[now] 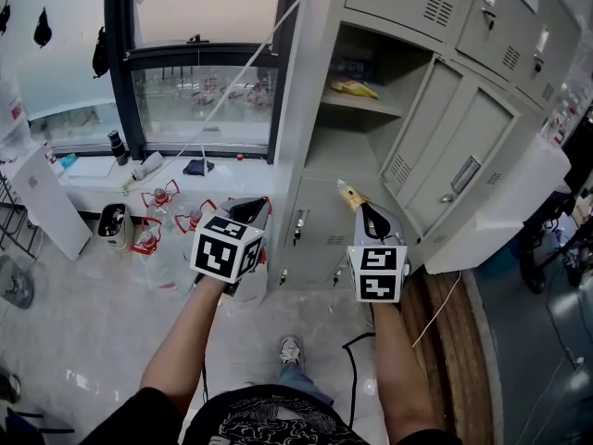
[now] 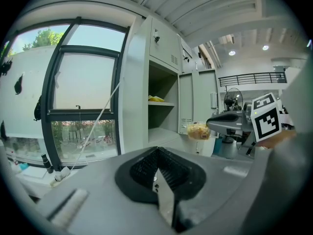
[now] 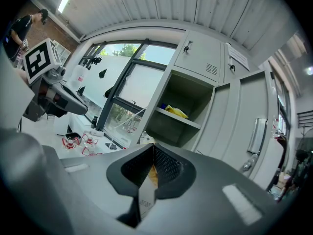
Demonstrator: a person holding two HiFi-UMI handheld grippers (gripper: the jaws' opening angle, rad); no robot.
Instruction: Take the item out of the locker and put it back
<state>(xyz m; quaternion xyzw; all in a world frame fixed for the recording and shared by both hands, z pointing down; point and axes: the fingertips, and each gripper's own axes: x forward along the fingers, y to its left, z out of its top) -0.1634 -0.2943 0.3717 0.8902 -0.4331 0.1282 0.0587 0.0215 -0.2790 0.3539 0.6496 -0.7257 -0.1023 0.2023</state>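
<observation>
Best from left: pinched snack bag [image 2: 198,130]

Daylit room, bright but uneven.
Light pours in through the window [image 1: 204,91], and its upper pane is washed out to near white. Ceiling lights [image 2: 232,53] add small hot spots. The floor [image 1: 79,378] carries glare patches, and the locker [image 1: 398,63] is shaded inside. Both gripper views bend strongly, with dark rounded corners and a soft near foreground.

The locker [image 1: 313,82] is looked down on steeply in the head view and faced from nearby, lower, in both gripper views; the window [image 1: 204,100] is shared.
</observation>
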